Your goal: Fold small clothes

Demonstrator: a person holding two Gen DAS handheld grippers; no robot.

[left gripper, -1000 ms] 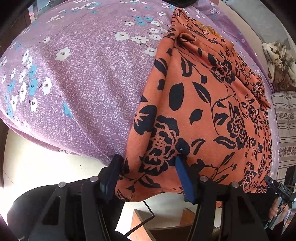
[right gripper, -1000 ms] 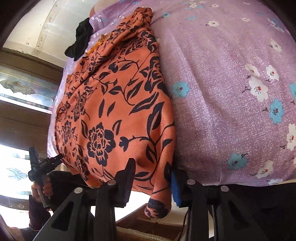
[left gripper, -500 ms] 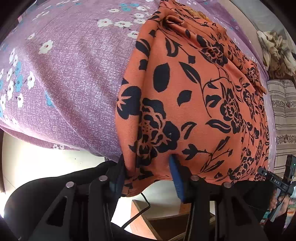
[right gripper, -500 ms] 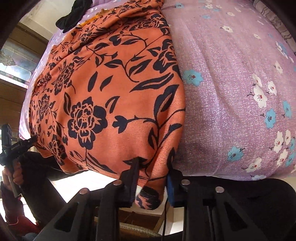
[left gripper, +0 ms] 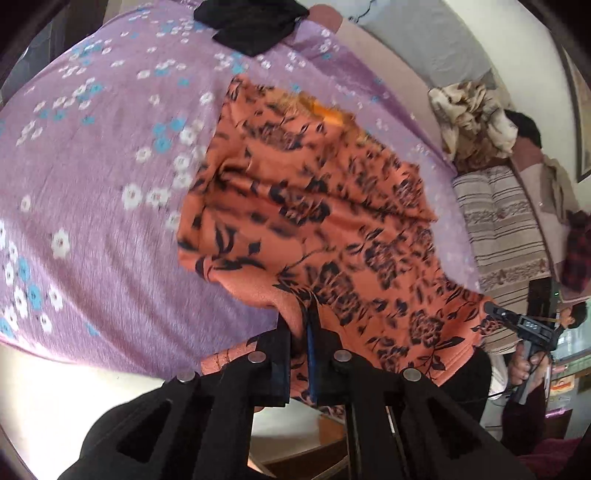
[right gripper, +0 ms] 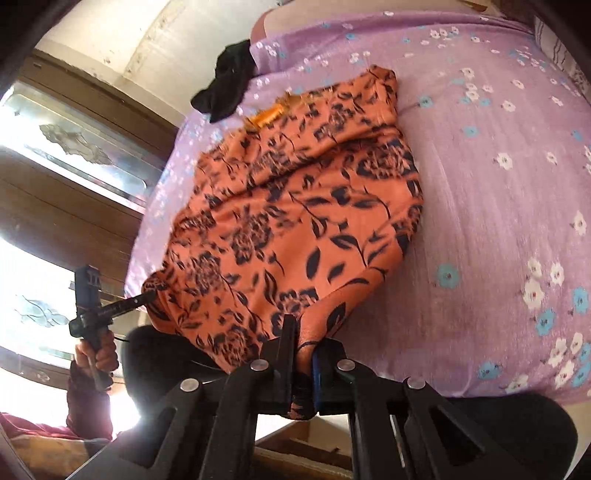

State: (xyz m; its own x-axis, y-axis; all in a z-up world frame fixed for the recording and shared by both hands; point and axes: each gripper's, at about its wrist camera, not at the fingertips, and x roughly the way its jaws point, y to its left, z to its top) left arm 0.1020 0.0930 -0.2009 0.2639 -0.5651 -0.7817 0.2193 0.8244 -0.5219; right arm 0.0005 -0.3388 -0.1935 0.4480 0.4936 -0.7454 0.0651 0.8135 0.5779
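An orange garment with black flowers (left gripper: pixel 332 229) lies on the purple flowered bedsheet (left gripper: pixel 92 184). My left gripper (left gripper: pixel 299 332) is shut on its near left corner and lifts that hem off the bed. My right gripper (right gripper: pixel 301 343) is shut on the near right corner of the same garment (right gripper: pixel 295 221). The near edge hangs stretched between both grippers. The right gripper also shows at the right of the left wrist view (left gripper: pixel 517 325). The left gripper shows at the left of the right wrist view (right gripper: pixel 110 310).
A black cloth (left gripper: pixel 251 26) lies at the far end of the bed, also in the right wrist view (right gripper: pixel 225 88). Striped bedding (left gripper: pixel 506 229) and a crumpled patterned cloth (left gripper: pixel 472 118) lie at the right. A wooden window frame (right gripper: pixel 74 206) stands at the left.
Both grippers closed on the garment's near corners and rose, lifting the near hem off the bed. The views pulled back, so the far end of the bed shows.
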